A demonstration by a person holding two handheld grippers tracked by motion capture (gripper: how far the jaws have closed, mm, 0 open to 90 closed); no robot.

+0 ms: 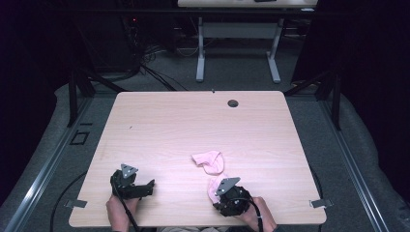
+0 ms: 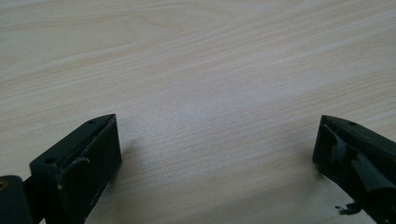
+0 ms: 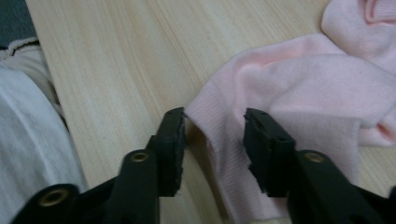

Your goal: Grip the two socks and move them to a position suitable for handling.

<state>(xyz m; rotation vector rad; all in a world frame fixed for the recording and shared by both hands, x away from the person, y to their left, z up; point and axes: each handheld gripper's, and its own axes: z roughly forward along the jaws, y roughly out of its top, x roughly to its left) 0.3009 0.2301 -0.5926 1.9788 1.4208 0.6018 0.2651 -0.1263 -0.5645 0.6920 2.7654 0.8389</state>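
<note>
Pink knitted sock (image 3: 299,88) lies crumpled at the near right of the light wooden table (image 1: 193,125) | left gripper (image 1: 152,187): jaws wide apart over bare wood | right gripper (image 3: 214,128): jaws part open astride the sock's edge, seemingly touching the fabric.

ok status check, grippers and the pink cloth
Left gripper open over bare table. Right gripper open, straddling pink cloth edge. Nothing in the way.
</note>
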